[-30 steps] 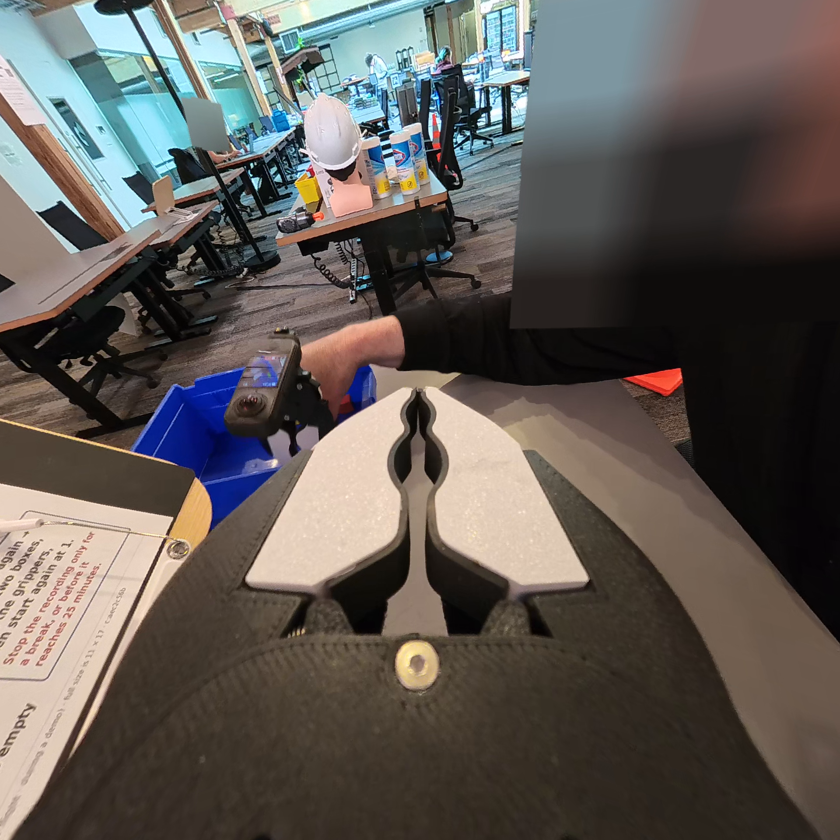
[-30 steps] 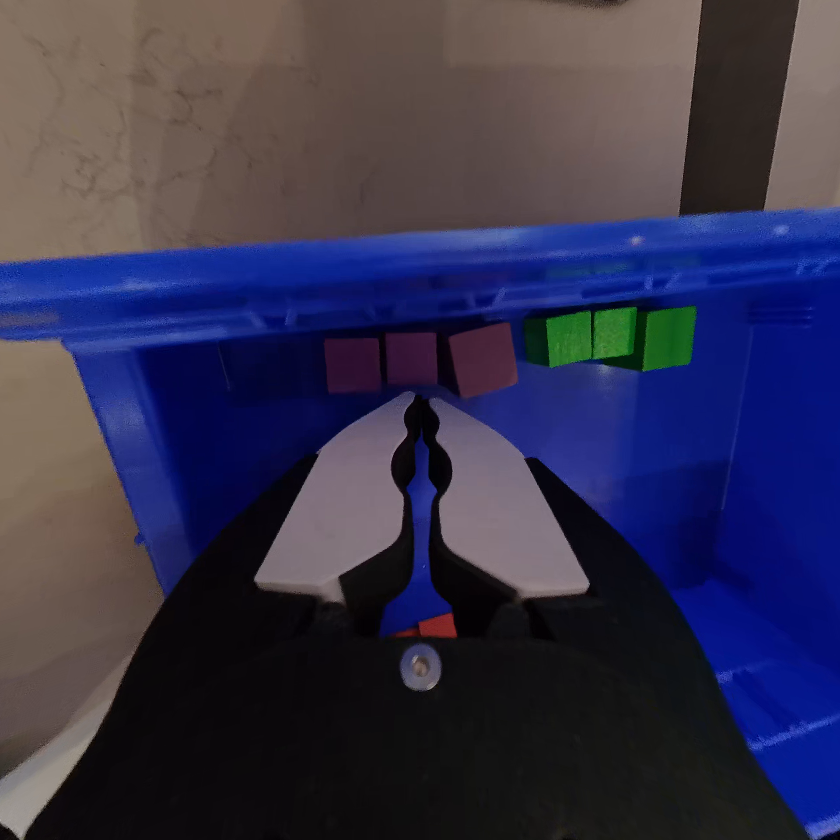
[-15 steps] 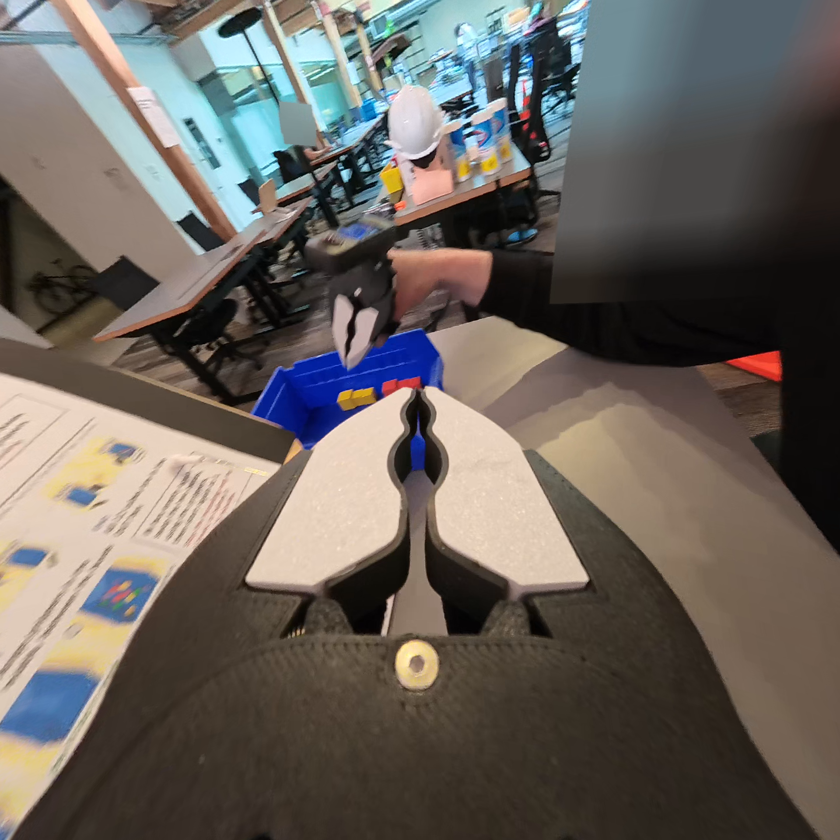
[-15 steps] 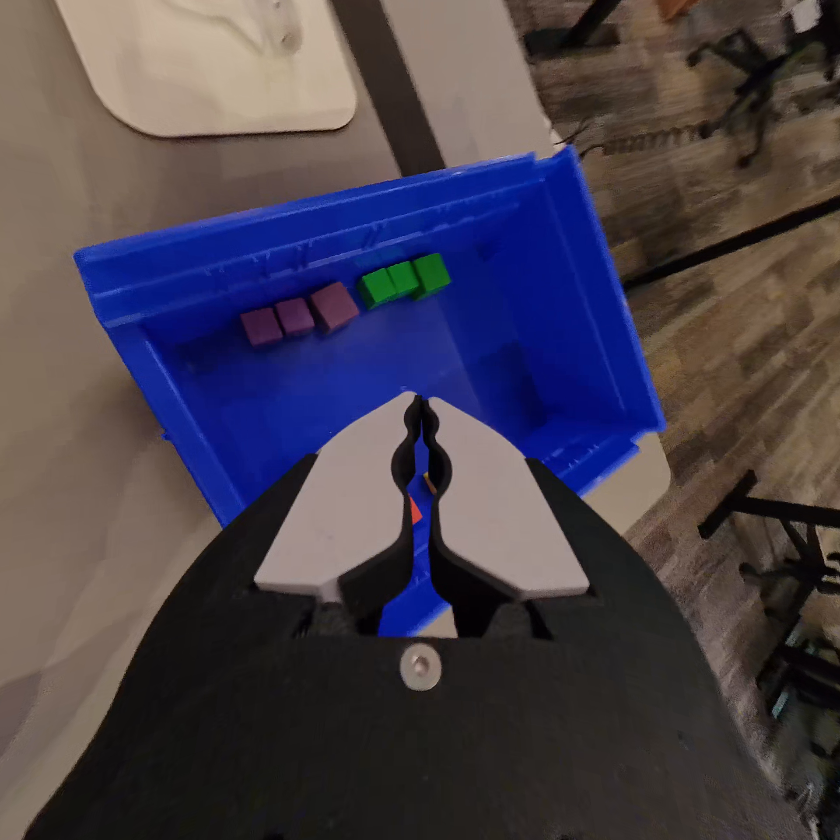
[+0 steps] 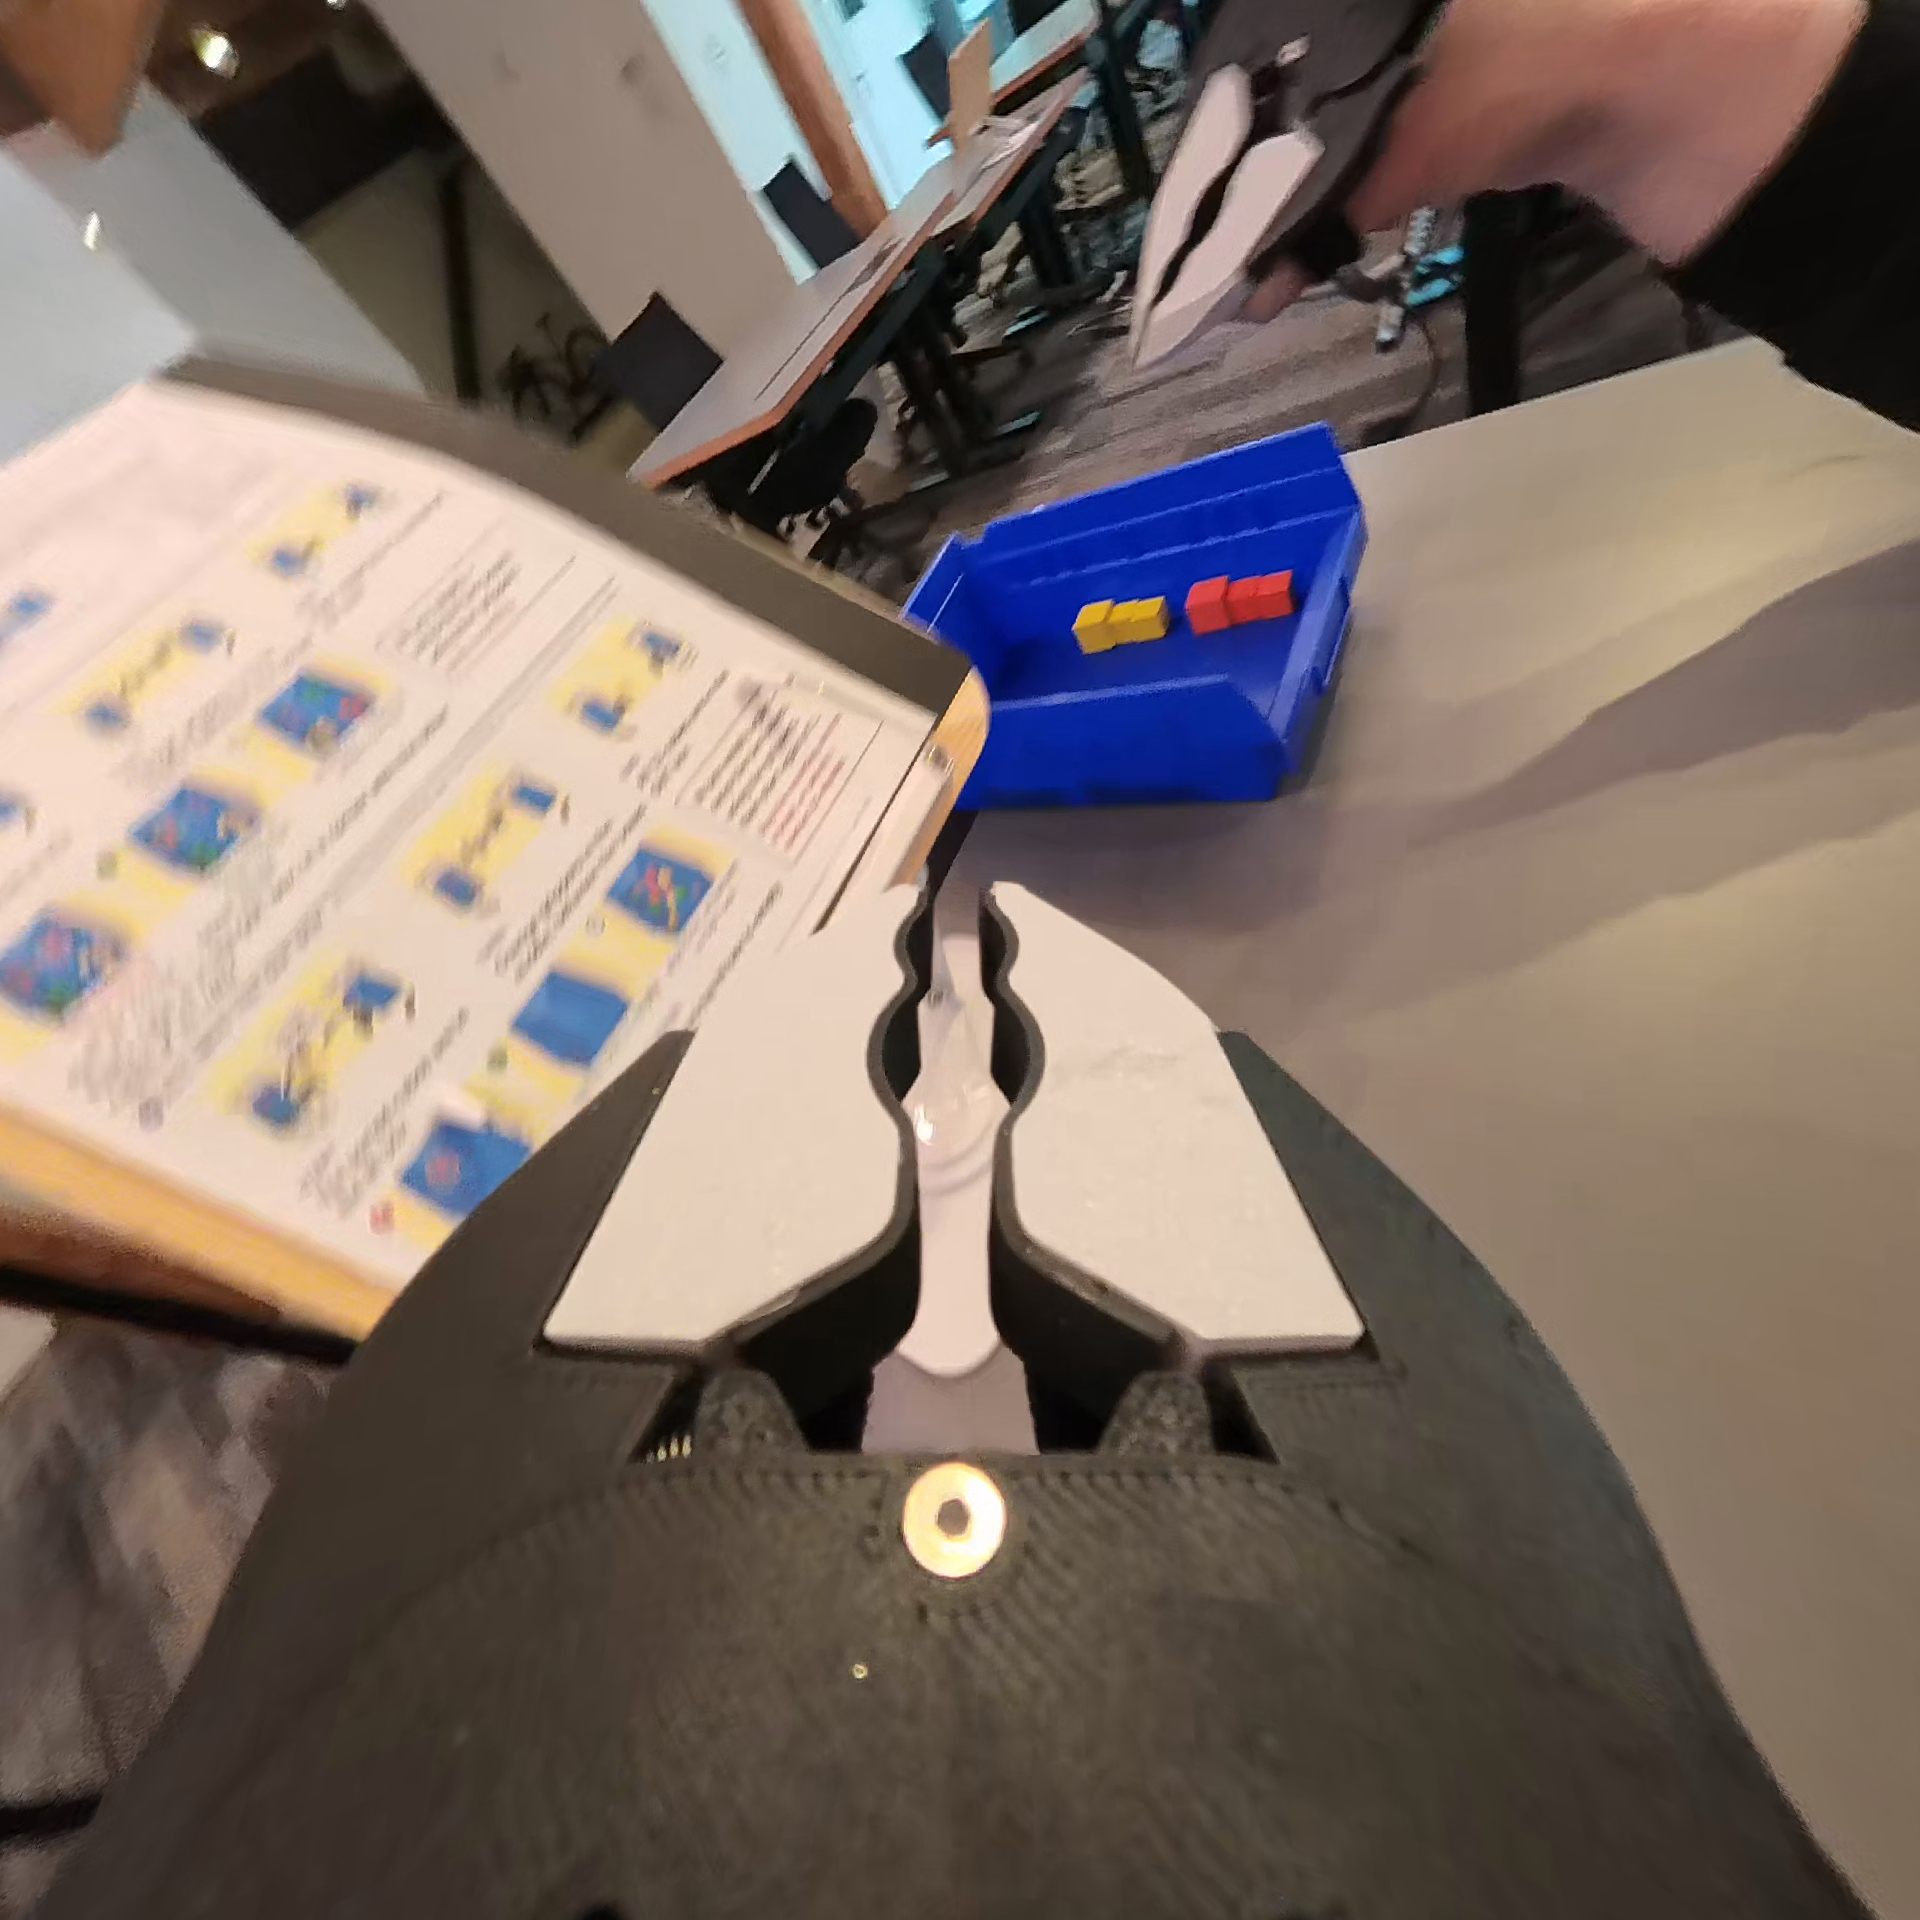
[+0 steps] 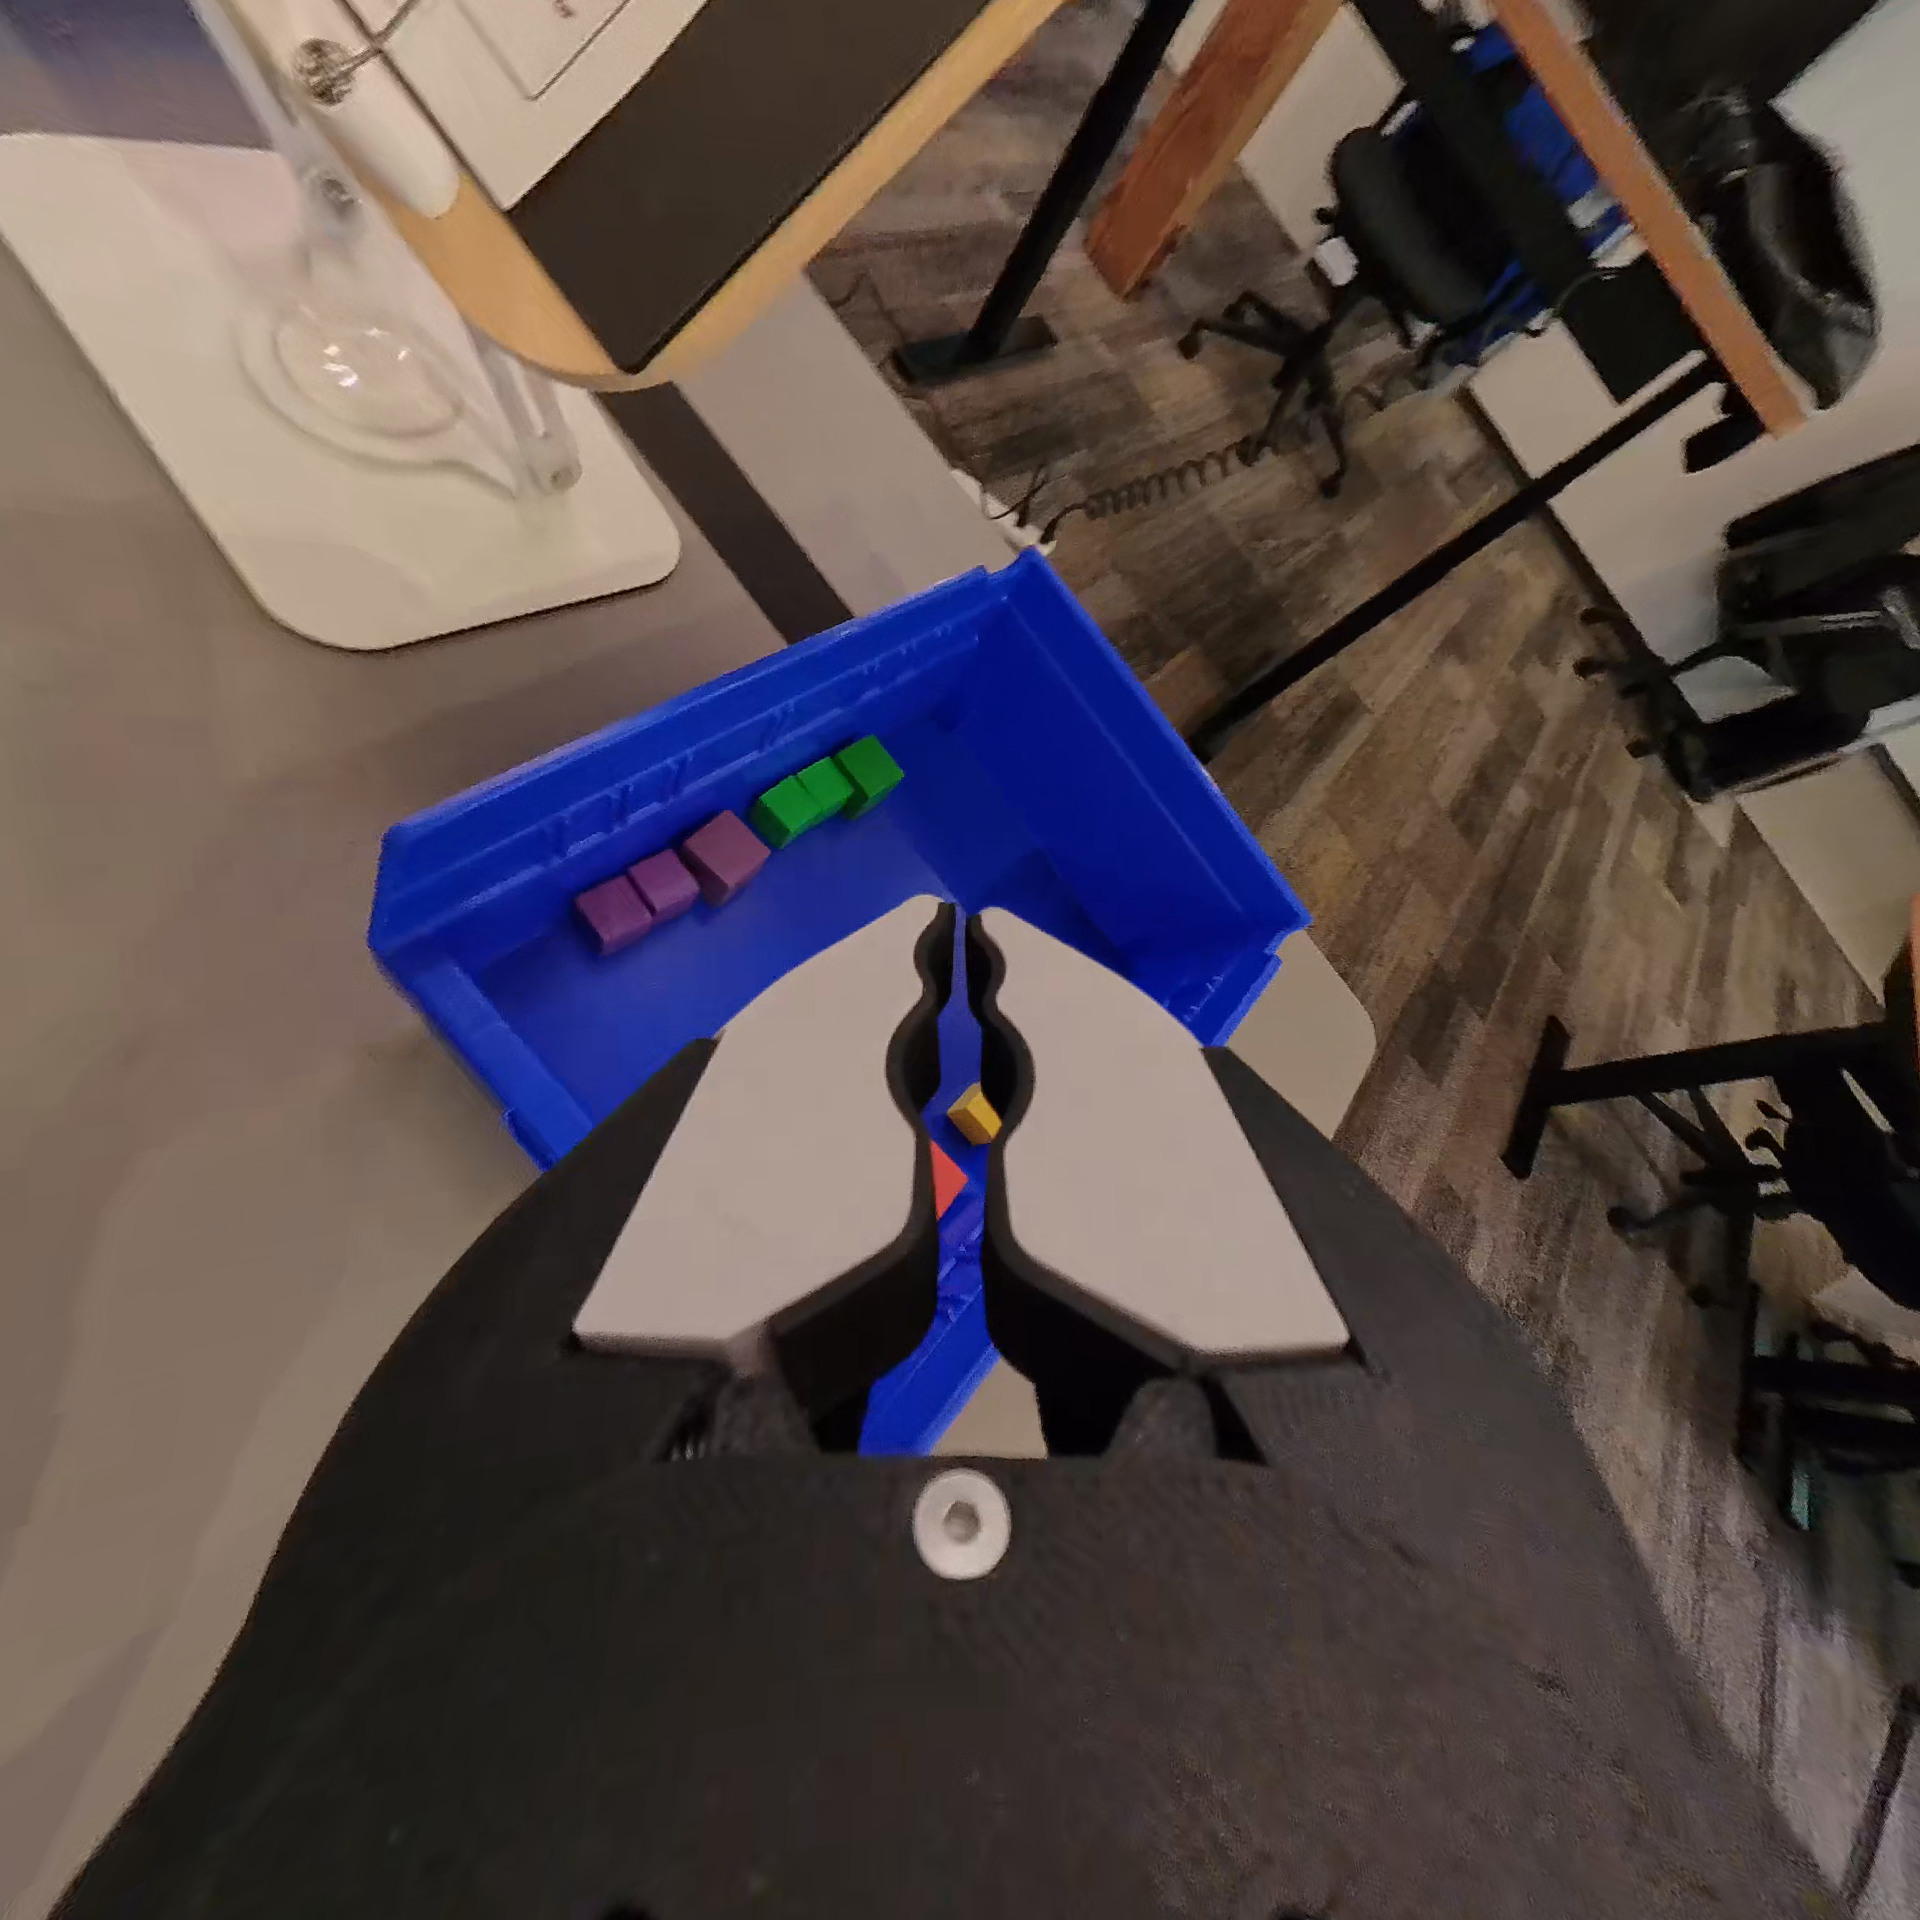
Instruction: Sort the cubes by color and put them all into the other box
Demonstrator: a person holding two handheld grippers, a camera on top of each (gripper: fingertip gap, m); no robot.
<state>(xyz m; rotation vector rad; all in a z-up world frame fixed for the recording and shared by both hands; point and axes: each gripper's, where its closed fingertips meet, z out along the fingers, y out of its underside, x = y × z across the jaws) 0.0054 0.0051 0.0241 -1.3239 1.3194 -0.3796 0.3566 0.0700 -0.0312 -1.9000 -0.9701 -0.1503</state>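
Note:
A blue box (image 5: 1132, 727) sits on the grey table (image 5: 1558, 987) and holds yellow cubes (image 5: 1120, 623) and red cubes (image 5: 1242, 600) in rows. In the right wrist view the same box (image 6: 1122, 769) also holds purple cubes (image 6: 670, 883) and green cubes (image 6: 826, 795) along its far wall. A yellow cube (image 6: 975, 1114) and a red cube (image 6: 945, 1179) show between my fingers. My right gripper (image 6: 956, 912) is shut, empty and high above the box; it also shows in the left wrist view (image 5: 1184, 301), held by a hand (image 5: 1538, 114). My left gripper (image 5: 954, 899) is empty, its jaws a narrow gap apart, well short of the box.
A tilted board with a printed instruction sheet (image 5: 364, 779) stands left of the box on a white base (image 6: 343, 436). The box sits near the table's corner (image 6: 1309, 1029). Beyond it are wood floor, desks and office chairs (image 6: 1403, 260).
My right gripper has lifted from inside the box to high above it. My left gripper has pulled back and swung towards the sheet, and its jaws have parted slightly.

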